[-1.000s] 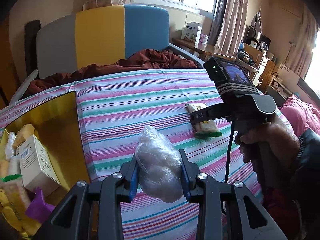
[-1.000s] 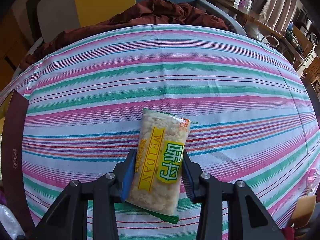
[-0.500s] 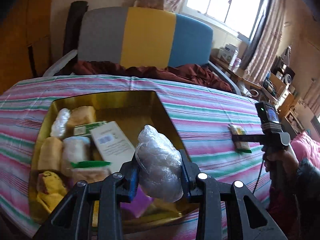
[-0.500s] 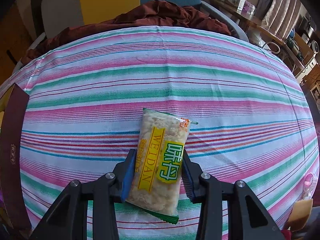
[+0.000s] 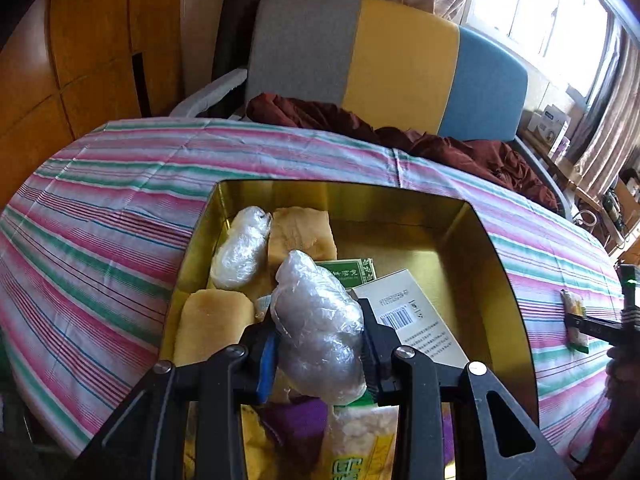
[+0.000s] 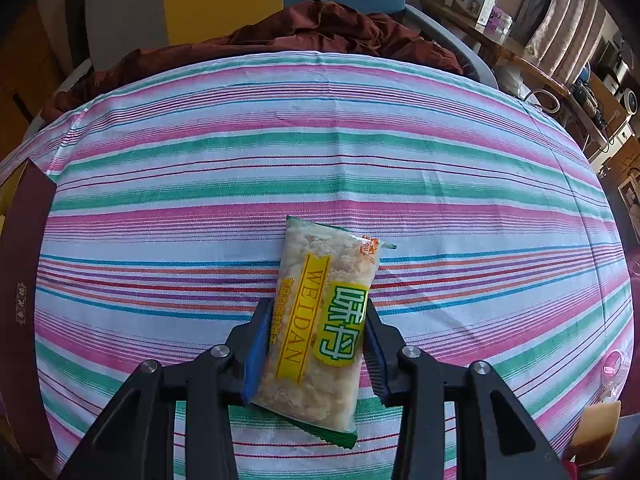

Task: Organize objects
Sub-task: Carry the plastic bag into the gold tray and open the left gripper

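My left gripper (image 5: pixel 320 340) is shut on a clear plastic-wrapped bundle (image 5: pixel 318 328), held over the gold box (image 5: pixel 508 280). Inside the box lie another wrapped bundle (image 5: pixel 240 250), yellow cakes (image 5: pixel 300 234), a white carton with a barcode (image 5: pixel 412 320), a green packet (image 5: pixel 352 270) and a purple item (image 5: pixel 296 420). My right gripper (image 6: pixel 316 344) is shut on a yellow-and-green snack packet (image 6: pixel 320 320) just above the striped tablecloth (image 6: pixel 320 152). That same packet (image 5: pixel 574 320) and right gripper show far right in the left wrist view.
The box's dark red lid (image 6: pixel 24 300) stands at the left edge of the right wrist view. A chair (image 5: pixel 380 64) with a maroon cloth (image 5: pixel 400 136) sits behind the table. Shelves with clutter (image 6: pixel 592 92) line the right side.
My left gripper has swung left with the wrapped bundle, from above the bare cloth to over the gold box. The right gripper and its packet have barely shifted.
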Tool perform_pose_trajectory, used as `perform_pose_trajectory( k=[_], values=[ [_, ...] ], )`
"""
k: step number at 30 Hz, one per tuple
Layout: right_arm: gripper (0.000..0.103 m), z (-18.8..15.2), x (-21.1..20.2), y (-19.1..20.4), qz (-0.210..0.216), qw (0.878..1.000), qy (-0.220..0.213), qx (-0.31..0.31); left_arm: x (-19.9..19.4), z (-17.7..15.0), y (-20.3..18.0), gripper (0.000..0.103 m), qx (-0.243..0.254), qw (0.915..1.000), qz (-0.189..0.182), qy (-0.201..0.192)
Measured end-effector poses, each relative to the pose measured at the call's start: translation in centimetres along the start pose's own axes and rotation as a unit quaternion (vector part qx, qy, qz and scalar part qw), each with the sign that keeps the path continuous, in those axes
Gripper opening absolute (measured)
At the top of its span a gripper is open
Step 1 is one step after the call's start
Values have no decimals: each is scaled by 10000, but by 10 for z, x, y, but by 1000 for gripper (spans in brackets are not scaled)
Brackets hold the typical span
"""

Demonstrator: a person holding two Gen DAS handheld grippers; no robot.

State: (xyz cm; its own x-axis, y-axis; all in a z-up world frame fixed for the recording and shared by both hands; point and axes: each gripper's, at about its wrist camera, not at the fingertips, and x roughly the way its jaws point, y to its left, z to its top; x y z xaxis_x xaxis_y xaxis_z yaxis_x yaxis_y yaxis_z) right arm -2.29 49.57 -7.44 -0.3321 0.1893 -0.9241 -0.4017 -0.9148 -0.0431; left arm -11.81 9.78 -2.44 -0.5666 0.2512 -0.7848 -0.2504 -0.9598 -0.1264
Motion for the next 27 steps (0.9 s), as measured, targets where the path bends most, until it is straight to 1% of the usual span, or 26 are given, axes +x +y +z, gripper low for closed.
perform_pose_trajectory(
  k=[5,7,9,11,14,27],
  values=[
    [42,0,0,1,-8,10000,-2,-2,32,2,-8,35,114,9995,68,299],
    [42,1,2,1,-14,10000,-5,-13,39,2,-12,36,245,9992,189,266],
    [42,2,6,0,-13,10000,-7,-20,39,1,-17,38,386,9988,210,197],
    [42,2,9,0,-16,10000,-6,-23,37,0,-18,39,385,9989,213,162],
    [42,2,8,0,-20,10000,-5,-21,31,-3,-19,49,374,9991,198,92],
    [42,4,14,-1,-67,10000,-27,-45,-11,-14,-12,52,247,9986,313,-354]
  ],
)
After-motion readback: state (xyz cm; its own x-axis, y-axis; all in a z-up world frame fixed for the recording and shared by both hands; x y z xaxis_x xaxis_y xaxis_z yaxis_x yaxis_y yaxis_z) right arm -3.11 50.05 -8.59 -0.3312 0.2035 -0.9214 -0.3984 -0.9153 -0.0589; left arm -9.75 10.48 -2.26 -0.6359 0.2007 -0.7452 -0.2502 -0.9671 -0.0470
